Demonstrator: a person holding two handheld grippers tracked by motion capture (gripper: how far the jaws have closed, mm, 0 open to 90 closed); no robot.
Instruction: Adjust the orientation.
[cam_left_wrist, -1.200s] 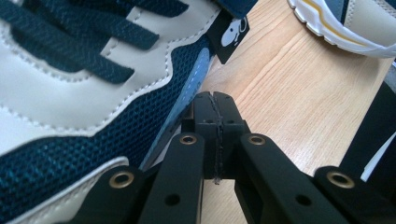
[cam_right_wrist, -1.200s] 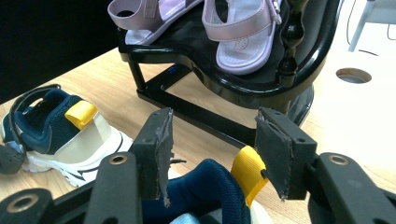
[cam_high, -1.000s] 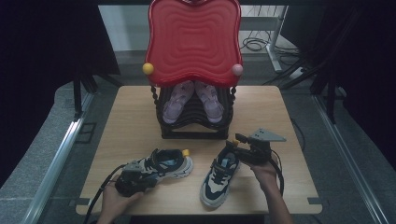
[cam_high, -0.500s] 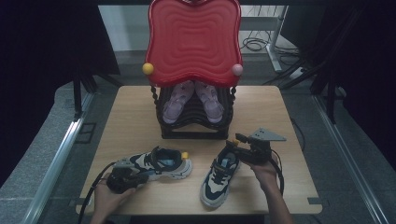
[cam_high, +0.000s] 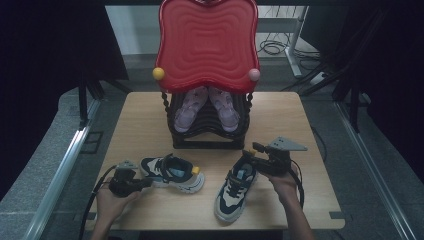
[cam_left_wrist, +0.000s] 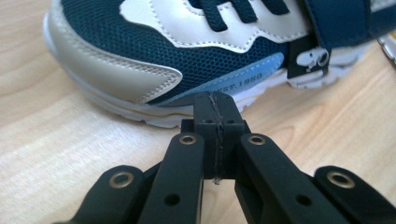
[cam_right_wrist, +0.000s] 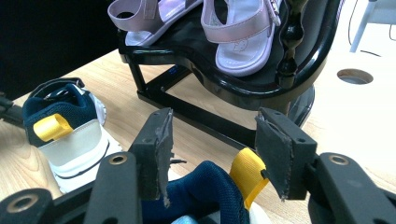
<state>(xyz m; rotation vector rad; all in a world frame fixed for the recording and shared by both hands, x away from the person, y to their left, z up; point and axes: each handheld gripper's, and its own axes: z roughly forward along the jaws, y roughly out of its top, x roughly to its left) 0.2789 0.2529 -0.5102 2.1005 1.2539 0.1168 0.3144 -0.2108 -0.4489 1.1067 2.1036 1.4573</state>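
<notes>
Sneakers (cam_high: 172, 172) (cam_high: 235, 187) on table | left gripper (cam_left_wrist: 215, 109) fingers closed, empty | right gripper (cam_right_wrist: 212, 154) fingers wide around heel

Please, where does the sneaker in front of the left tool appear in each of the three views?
High view: the sneaker is at lower left, toe pointing left.
Left gripper view: the sneaker spans the top, toe at left.
Right gripper view: the sneaker is at the left, its yellow loop facing us.
Shared landmark: the wooden table.
</notes>
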